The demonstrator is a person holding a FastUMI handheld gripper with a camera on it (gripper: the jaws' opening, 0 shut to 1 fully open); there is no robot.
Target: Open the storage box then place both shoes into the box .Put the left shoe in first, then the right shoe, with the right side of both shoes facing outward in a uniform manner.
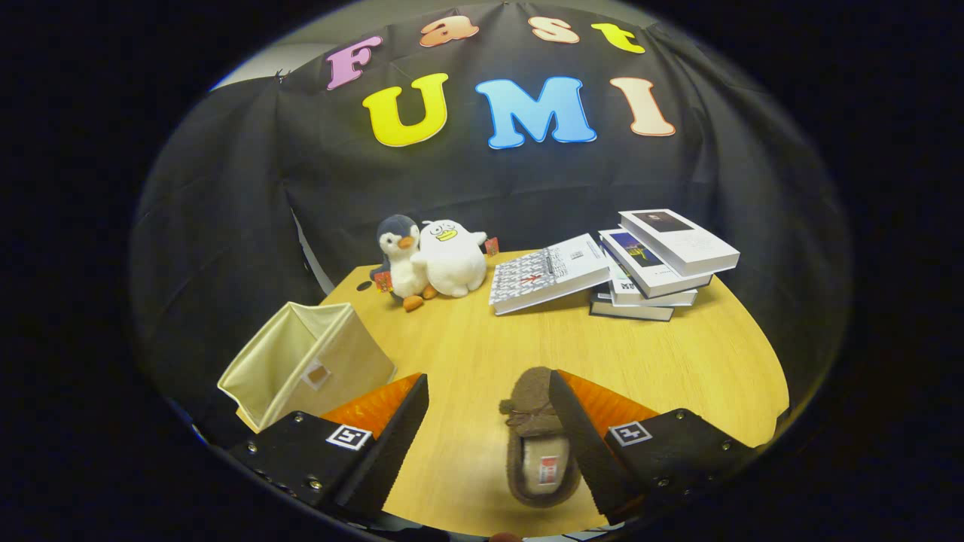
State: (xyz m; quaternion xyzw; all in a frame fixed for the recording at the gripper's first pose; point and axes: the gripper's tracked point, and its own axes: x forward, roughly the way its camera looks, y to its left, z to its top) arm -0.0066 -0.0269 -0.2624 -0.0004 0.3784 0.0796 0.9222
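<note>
Bench (678,361) of pale wood carries a stack of books (655,263) at the far side, with a cream fabric storage box (301,361) tipped open beyond the left finger. Two plush toys (433,260) sit at the back. Claw (489,391) stands apart, with a brown slipper (535,444) between its fingers, against the right one.

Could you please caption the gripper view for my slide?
Open tool over a wooden table, a brown shoe against its right finger, the open storage box lying to its left.

shoe (538,444) half behind one finger (580,444)
</note>
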